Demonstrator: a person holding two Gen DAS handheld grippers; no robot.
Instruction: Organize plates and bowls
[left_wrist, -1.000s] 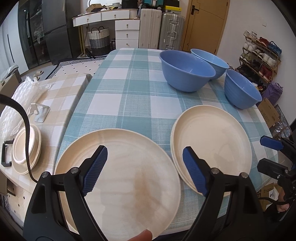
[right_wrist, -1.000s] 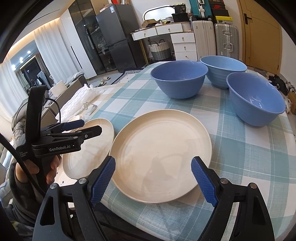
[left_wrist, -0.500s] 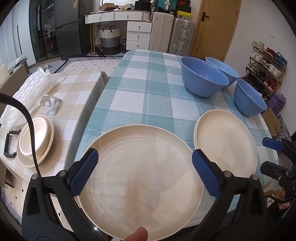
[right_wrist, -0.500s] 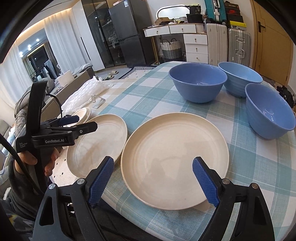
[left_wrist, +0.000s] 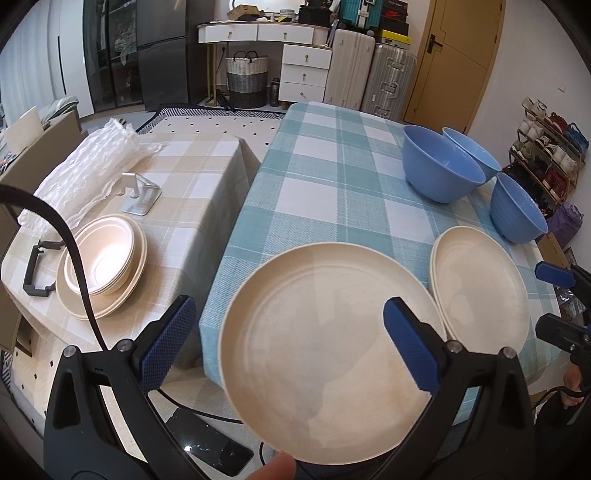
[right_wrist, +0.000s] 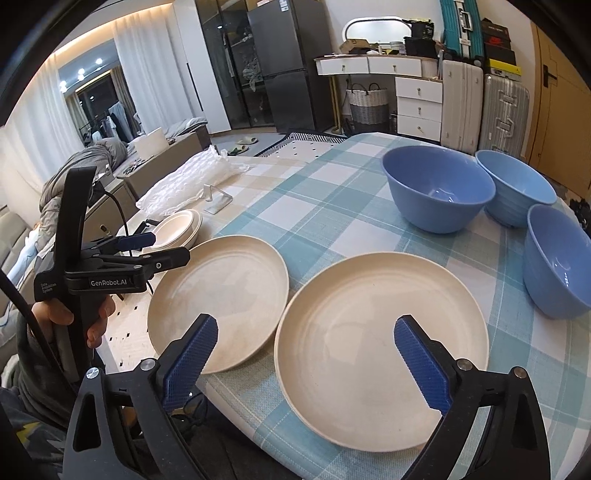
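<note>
The big round cream plate (left_wrist: 325, 336) lies flat at the near corner of the counter with the blue-and-white checked cloth (left_wrist: 343, 177), and its near edge hangs out past the counter edge. It sits right in front of and below the left hand-held gripper (left_wrist: 284, 347), which has just been opening its jaws. They now stand wide and let go, with nothing pressed between the blue pads. A second cream plate (right_wrist: 380, 350) lies just beside the first, under the right hand-held gripper (right_wrist: 306, 362), whose jaws have also just been opening and grip nothing. Each gripper is nearest its own plate. Three round blue bowls (right_wrist: 439, 184) stand farther back on the right side. I think stacking the plates comes next.
</note>
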